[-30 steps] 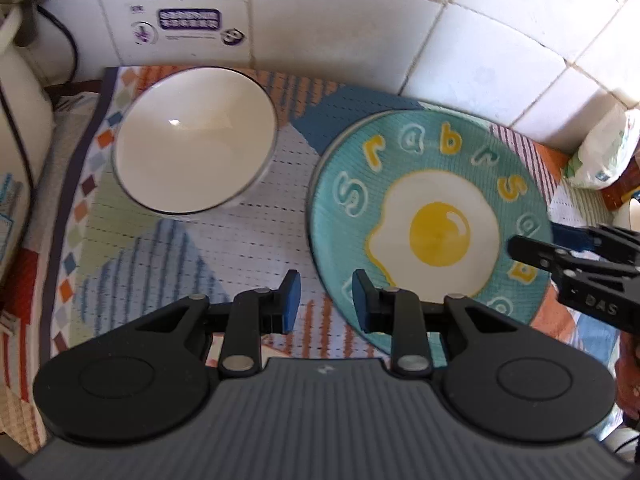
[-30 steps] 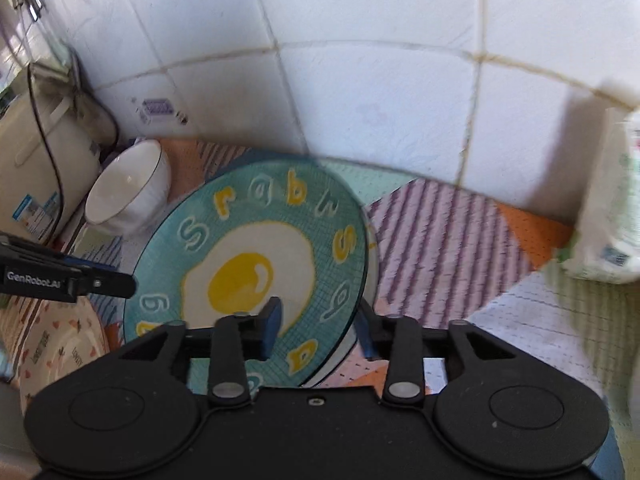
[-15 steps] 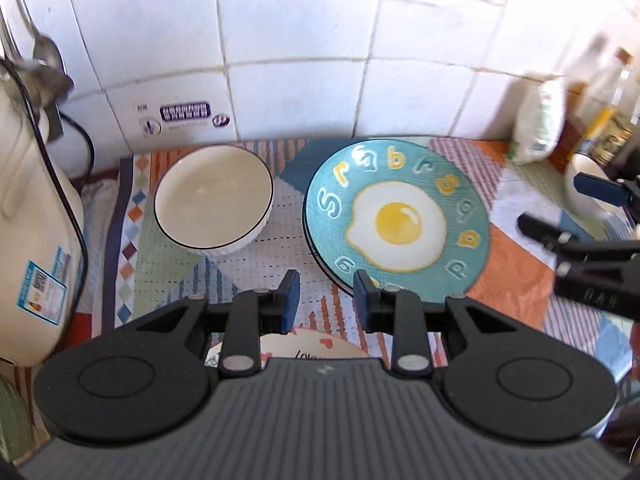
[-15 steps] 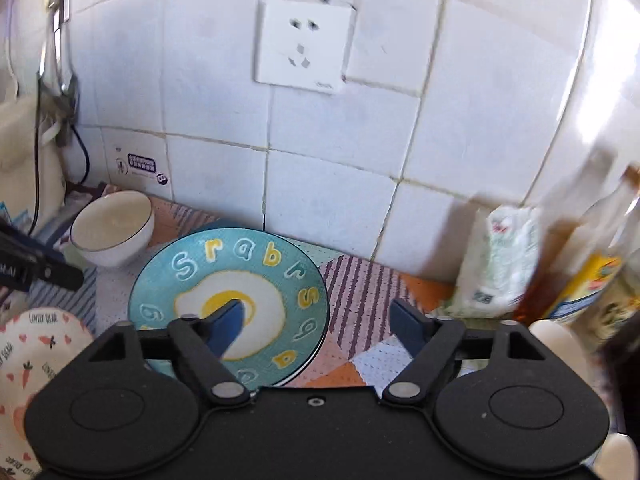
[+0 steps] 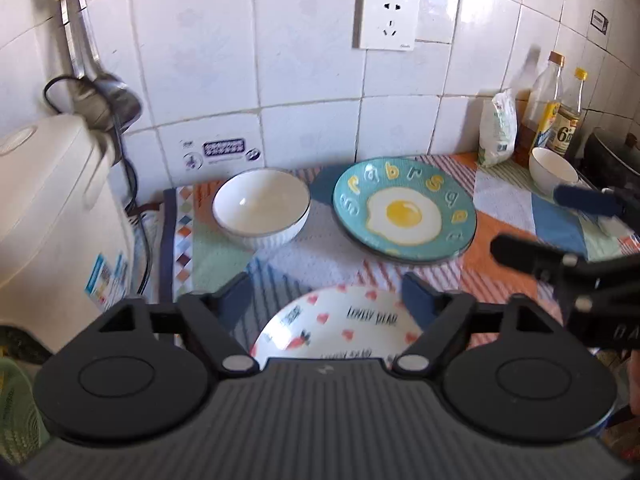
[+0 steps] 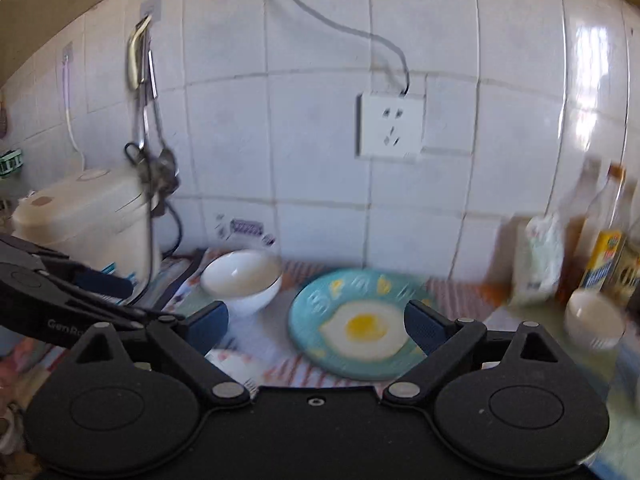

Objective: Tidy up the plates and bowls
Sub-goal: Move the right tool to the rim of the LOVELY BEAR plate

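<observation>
A teal plate with a fried-egg picture [image 5: 404, 210] [image 6: 360, 328] lies on the patterned cloth by the tiled wall, on top of another dark-rimmed plate. A white bowl [image 5: 262, 210] [image 6: 240, 280] stands to its left. Nearer to me lies a white plate with red hearts [image 5: 340, 328] [image 6: 236, 362]. A small white bowl [image 5: 552, 170] [image 6: 594, 316] sits at the right by the bottles. My left gripper [image 5: 326, 298] hangs above the heart plate, its jaws opening with nothing between them. My right gripper [image 6: 318, 326] is open and empty, short of the egg plate.
A cream rice cooker [image 5: 52, 208] with a black cable fills the left side. Two oil bottles [image 5: 544, 112] and a white bag [image 5: 498, 128] stand at the back right. A wall socket [image 5: 386, 18] and hanging utensils [image 6: 140, 80] are on the tiles.
Both grippers have pulled back and risen away from the egg plate, and both sets of jaws have spread wide. The heart plate and the small bowl have come into view.
</observation>
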Available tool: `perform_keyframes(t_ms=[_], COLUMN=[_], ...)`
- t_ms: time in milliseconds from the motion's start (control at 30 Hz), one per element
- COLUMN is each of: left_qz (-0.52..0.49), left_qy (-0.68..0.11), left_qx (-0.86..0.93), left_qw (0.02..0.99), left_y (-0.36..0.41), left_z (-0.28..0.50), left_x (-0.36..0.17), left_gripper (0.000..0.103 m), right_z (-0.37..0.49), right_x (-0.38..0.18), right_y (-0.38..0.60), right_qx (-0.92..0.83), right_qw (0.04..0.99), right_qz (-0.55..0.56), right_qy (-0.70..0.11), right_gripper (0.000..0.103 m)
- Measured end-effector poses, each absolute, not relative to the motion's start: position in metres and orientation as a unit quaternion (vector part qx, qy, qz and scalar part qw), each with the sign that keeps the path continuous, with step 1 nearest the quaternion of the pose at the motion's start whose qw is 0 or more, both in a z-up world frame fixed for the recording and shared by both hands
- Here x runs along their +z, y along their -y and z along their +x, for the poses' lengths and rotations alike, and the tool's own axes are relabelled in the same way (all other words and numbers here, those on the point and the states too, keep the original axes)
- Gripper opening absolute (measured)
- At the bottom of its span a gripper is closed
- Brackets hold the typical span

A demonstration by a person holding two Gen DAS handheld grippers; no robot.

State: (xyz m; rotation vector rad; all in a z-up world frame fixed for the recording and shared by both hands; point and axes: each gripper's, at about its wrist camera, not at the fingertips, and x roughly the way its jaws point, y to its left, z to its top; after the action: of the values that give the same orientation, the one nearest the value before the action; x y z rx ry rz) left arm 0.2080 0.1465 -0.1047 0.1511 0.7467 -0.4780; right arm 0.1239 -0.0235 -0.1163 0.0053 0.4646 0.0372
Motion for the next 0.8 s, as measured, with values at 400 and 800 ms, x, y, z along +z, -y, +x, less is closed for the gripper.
perform_keyframes(t_ms=[400,800], left_qz=[0.015,-0.007], left_qy=[-0.409,-0.479], left_qx=[-0.228,-0.242], left_qw=[0.884,0.844], left_y=[-0.209,-0.217], left_z=[0.191,0.213], left_x=[-0.142,-0.191], left_gripper=[0.088,0.061], right_z=[0.089,0.091], right_x=[-0.183,-0.232], right_y=[-0.010,0.014], right_qx=[-0.007,-0.053], right_qw=[0.930,0.884], right_qz=[0.168,0.286], right_qy=[-0.325,-0.367], right_gripper=[0.089,0.067])
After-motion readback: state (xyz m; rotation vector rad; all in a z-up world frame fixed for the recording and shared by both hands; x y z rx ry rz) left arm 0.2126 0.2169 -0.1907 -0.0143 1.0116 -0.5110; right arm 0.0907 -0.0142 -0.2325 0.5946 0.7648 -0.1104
